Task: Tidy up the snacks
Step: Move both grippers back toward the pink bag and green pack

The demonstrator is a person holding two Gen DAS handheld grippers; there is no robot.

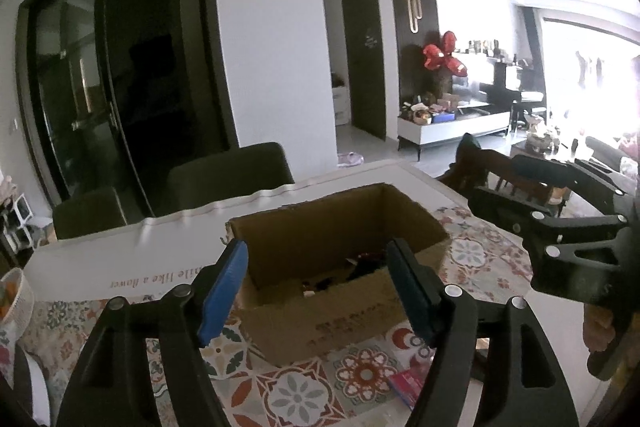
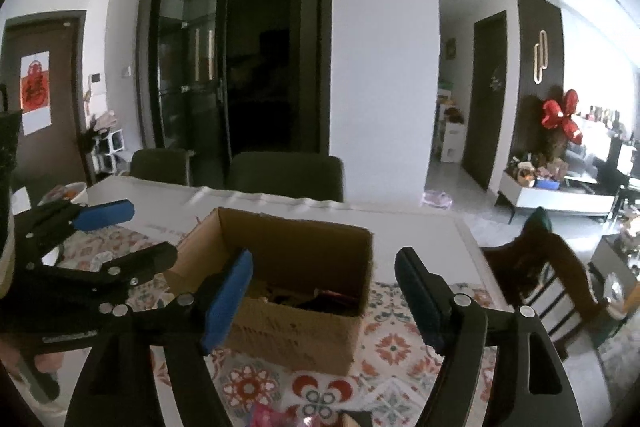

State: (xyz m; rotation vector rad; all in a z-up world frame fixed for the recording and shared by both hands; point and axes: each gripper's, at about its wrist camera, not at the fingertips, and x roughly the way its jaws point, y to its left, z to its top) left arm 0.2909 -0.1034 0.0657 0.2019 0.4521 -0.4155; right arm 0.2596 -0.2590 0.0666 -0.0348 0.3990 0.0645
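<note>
In your left wrist view, your left gripper (image 1: 318, 291) stands wide open with nothing in it. The cardboard box (image 1: 340, 267) sits on the patterned tablecloth (image 1: 292, 391) just past the blue fingers (image 1: 222, 291). Its long side runs from near left to far right, top open, snacks (image 1: 356, 269) inside. In your right wrist view, your right gripper (image 2: 324, 301) is wide open and empty too, and the box (image 2: 280, 283) sits right in front.
</note>
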